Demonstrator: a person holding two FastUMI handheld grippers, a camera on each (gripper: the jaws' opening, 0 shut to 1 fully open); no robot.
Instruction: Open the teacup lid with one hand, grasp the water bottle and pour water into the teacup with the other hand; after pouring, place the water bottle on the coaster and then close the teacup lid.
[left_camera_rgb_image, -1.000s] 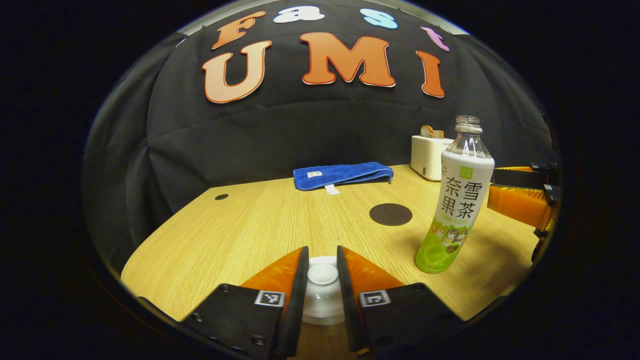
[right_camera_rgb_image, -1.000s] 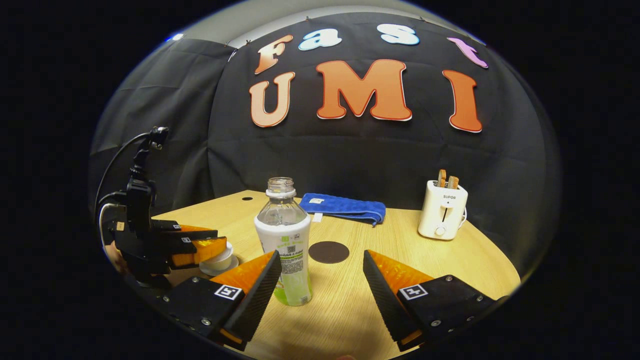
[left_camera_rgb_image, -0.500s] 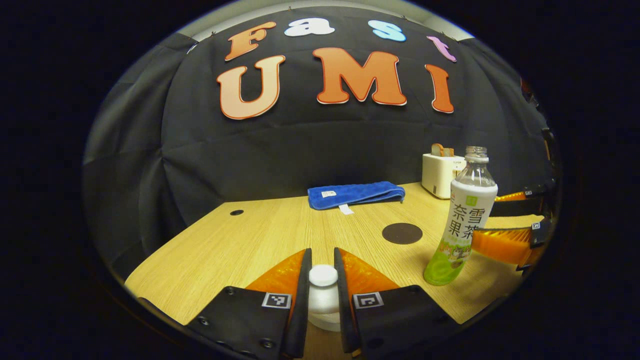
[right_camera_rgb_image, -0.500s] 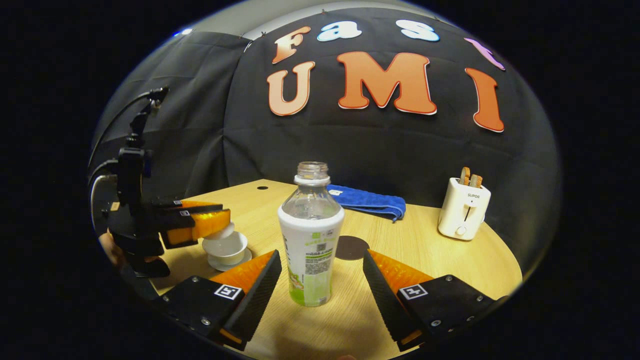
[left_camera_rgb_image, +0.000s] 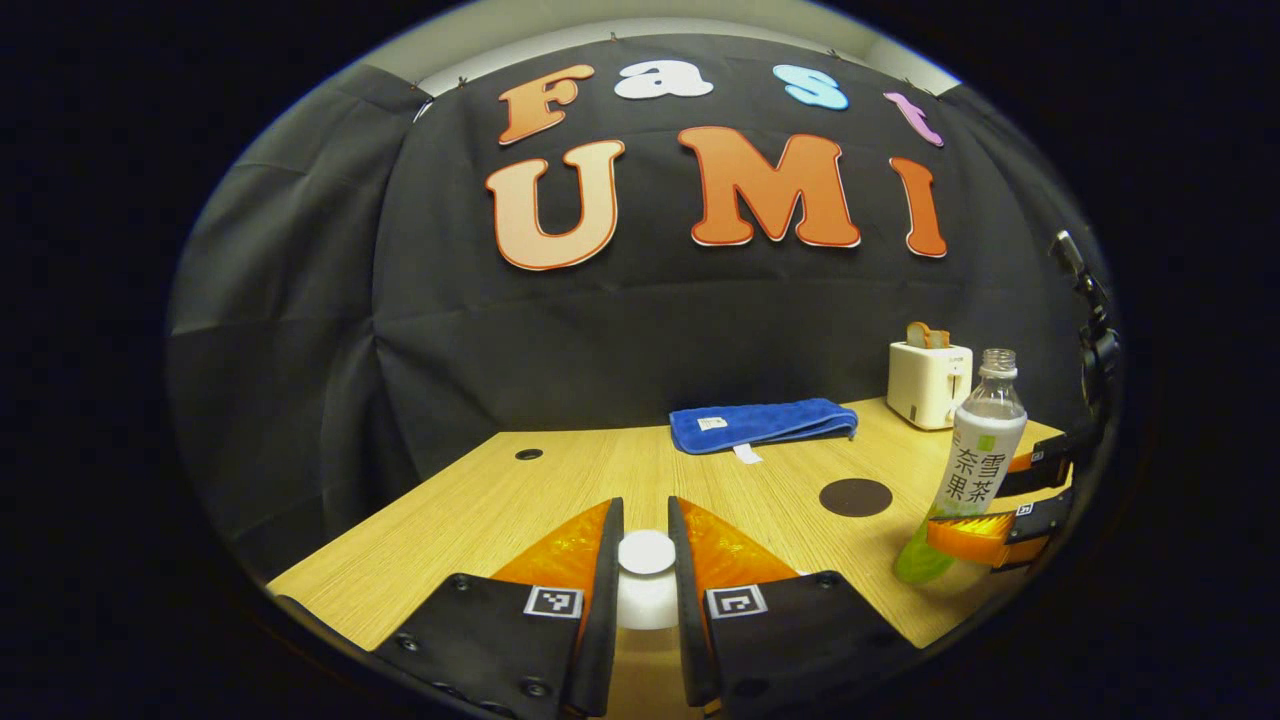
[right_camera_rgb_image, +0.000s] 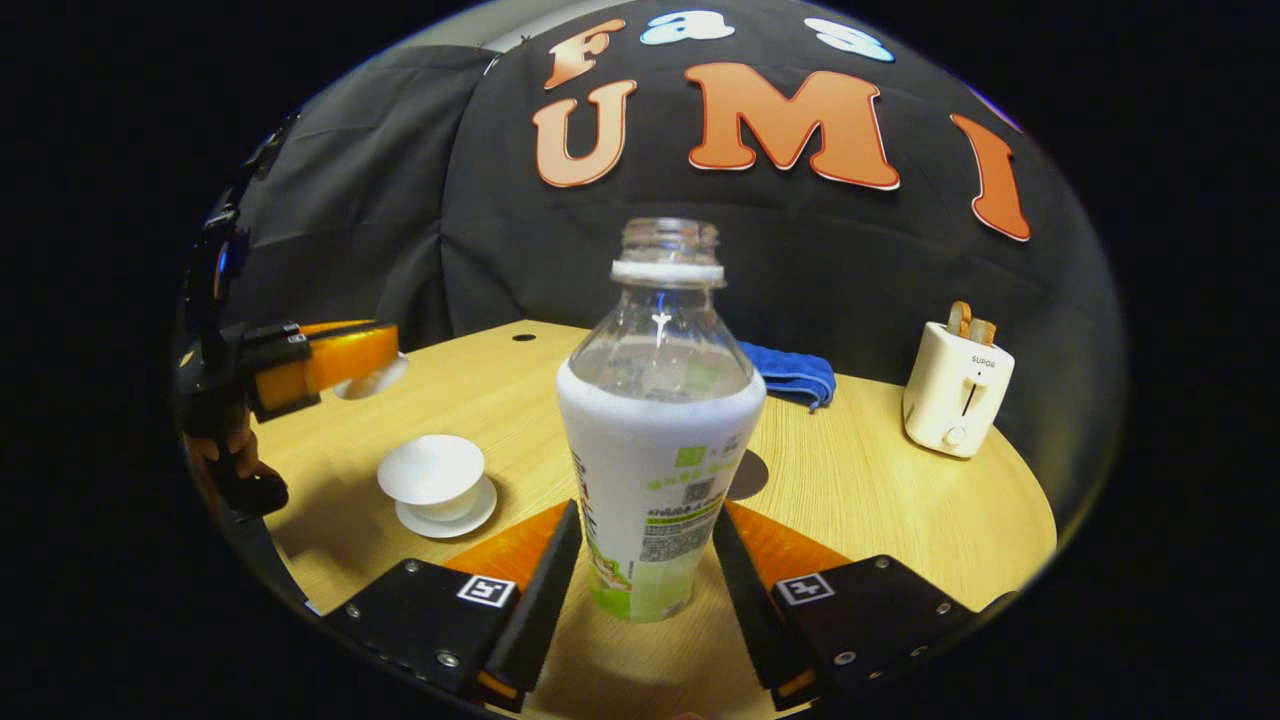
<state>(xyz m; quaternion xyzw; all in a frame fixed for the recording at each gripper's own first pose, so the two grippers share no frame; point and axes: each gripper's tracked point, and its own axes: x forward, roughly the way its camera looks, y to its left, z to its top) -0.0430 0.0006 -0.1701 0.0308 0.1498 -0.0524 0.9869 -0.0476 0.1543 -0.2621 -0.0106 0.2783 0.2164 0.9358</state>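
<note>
In the left gripper view my left gripper (left_camera_rgb_image: 644, 512) is shut on the knob of the white teacup lid (left_camera_rgb_image: 646, 556) and holds it above the table. The right gripper view shows that gripper (right_camera_rgb_image: 338, 362) with the lid (right_camera_rgb_image: 378, 378) raised up and to the left of the uncovered white teacup (right_camera_rgb_image: 432, 472) on its saucer (right_camera_rgb_image: 450, 518). My right gripper (right_camera_rgb_image: 646, 514) presses both fingers against the lower body of the uncapped water bottle (right_camera_rgb_image: 660, 430), which stands upright on the table. The bottle (left_camera_rgb_image: 975, 462) sits at the right edge of the left gripper view. The dark round coaster (left_camera_rgb_image: 855, 496) lies behind it.
A folded blue towel (left_camera_rgb_image: 762, 425) lies at the back of the wooden table (right_camera_rgb_image: 880, 520). A white toaster (right_camera_rgb_image: 957, 402) with bread in it stands at the back right. The bottle partly hides the coaster (right_camera_rgb_image: 750, 478) in the right gripper view.
My left gripper has lifted the lid off the teacup and carried it up and away. My right gripper has moved forward around the bottle and closed its fingers onto it.
</note>
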